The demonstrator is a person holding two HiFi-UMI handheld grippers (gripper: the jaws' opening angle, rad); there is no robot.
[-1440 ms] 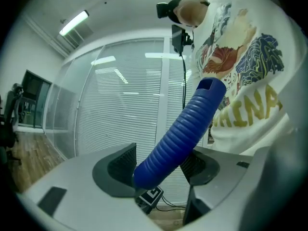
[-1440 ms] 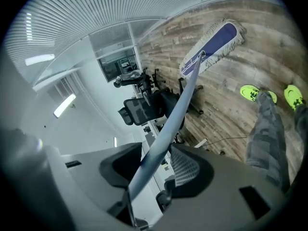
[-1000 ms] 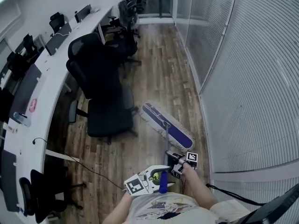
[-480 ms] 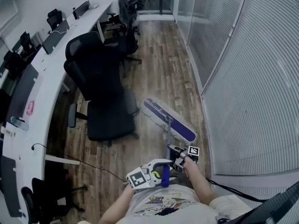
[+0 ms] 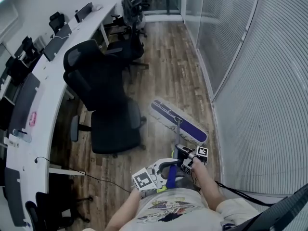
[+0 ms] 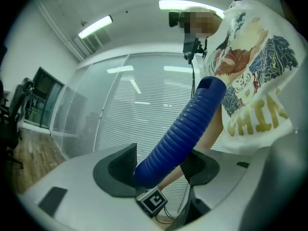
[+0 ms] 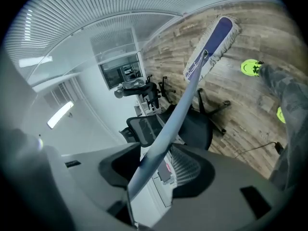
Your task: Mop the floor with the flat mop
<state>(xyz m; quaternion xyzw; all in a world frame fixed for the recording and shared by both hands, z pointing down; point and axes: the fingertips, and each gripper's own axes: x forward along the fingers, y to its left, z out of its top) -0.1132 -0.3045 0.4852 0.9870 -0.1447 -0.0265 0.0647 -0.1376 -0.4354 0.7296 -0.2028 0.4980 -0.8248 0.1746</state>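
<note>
We are in an open-plan office. A long white surface (image 5: 55,78) curves along the left side of the room, and dark screens (image 5: 57,44) stand in a row on it. Black swivel chairs on castor bases stand along it: a high-backed mesh one (image 5: 103,97) out in the aisle, and more chairs (image 5: 131,38) crowded near the far end. The aisle has a wood-plank floor (image 5: 168,71), where a thin cable (image 5: 103,182) lies below the surface. On the right runs a curved glass partition (image 5: 250,81) lined with horizontal blinds. In the left gripper view we make out ceiling strip lights (image 6: 95,27) overhead.
</note>
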